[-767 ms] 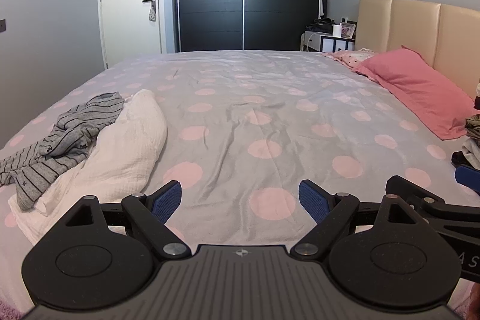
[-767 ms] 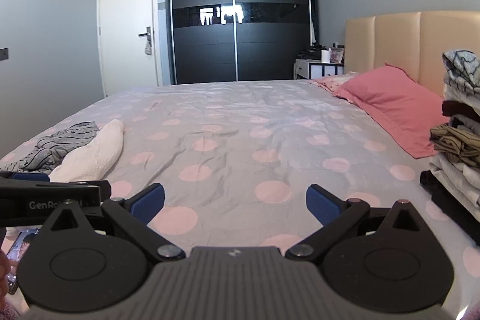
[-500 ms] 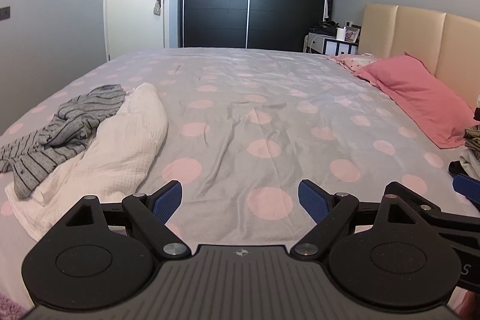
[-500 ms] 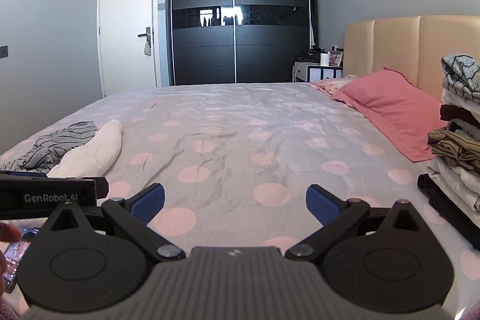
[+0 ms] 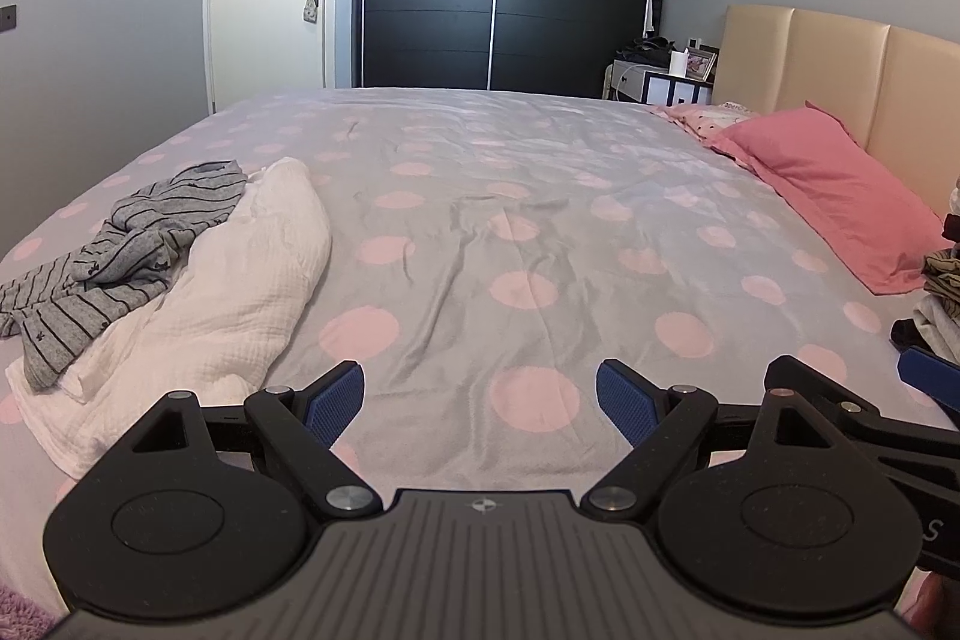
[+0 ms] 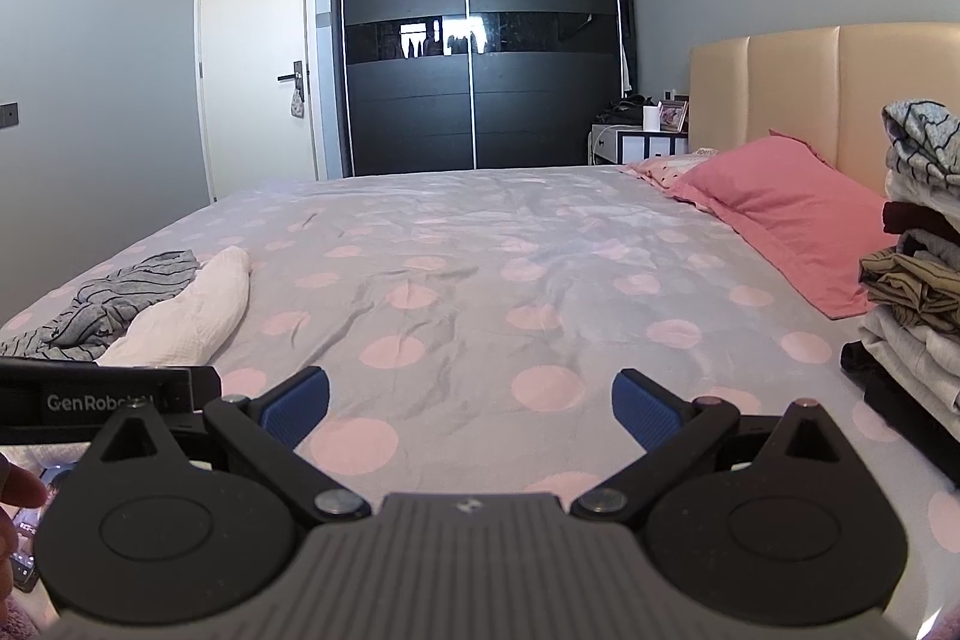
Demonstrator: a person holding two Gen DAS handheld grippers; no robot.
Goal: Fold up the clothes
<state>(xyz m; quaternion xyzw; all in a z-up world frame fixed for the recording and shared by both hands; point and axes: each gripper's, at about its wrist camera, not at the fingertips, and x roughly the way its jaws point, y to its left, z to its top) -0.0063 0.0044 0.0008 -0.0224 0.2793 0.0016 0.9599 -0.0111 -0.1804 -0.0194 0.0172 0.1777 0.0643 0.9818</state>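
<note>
Both claws, left gripper and right gripper, gape released over the bed's near edge. A striped shirt and white garment crowd its left edge; folded clothes line the right.

The left gripper body reads "GenRobot", its end seemingly hidden.

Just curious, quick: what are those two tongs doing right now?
Left tongs: open, holding nothing, above the bedspread.
Right tongs: open, holding nothing.
</note>
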